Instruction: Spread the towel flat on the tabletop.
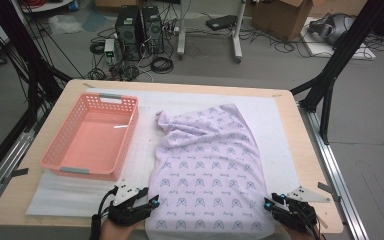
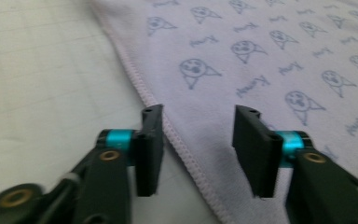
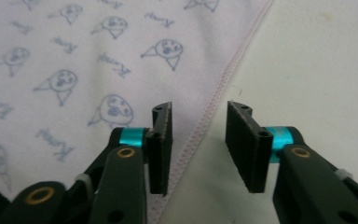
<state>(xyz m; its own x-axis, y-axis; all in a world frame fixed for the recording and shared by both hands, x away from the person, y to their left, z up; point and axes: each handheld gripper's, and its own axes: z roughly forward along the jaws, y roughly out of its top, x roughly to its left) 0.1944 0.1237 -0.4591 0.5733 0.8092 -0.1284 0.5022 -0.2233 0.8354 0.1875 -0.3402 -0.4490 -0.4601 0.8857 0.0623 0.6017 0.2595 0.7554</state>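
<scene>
Nearest the high view's camera, the left gripper (image 1: 151,201) and the right gripper (image 1: 270,204) are held at the near edge of the table (image 1: 300,150), one at each near corner of the cloth (image 1: 207,170). Both pairs of jaws are seen parted, and nothing is clamped between either pair.

At the left gripper (image 2: 198,135), as seen in the left gripper view, the jaws are spread wide. The cloth's stitched hem (image 2: 179,144) is seen running between them, close to the jaw on the left of that view. Whether either jaw touches the fabric cannot be told.

At the right gripper (image 3: 199,140), as seen in the right gripper view, the jaws are opened to a somewhat narrower gap. The pink-stitched hem (image 3: 214,100) is seen passing through the gap on a slant, with cloth under one jaw and white mat (image 3: 317,70) under the other.

The cloth is pale lilac, printed with small blue figures, and is laid flat on the white mat (image 1: 275,120) across the middle and right of the table. Its far end is rumpled, and its near edge reaches the table's near edge.

A pink slotted basket (image 1: 55,150) is placed on the left part of the mat, just beside the cloth but apart from it. Both grippers are well apart from each other.
</scene>
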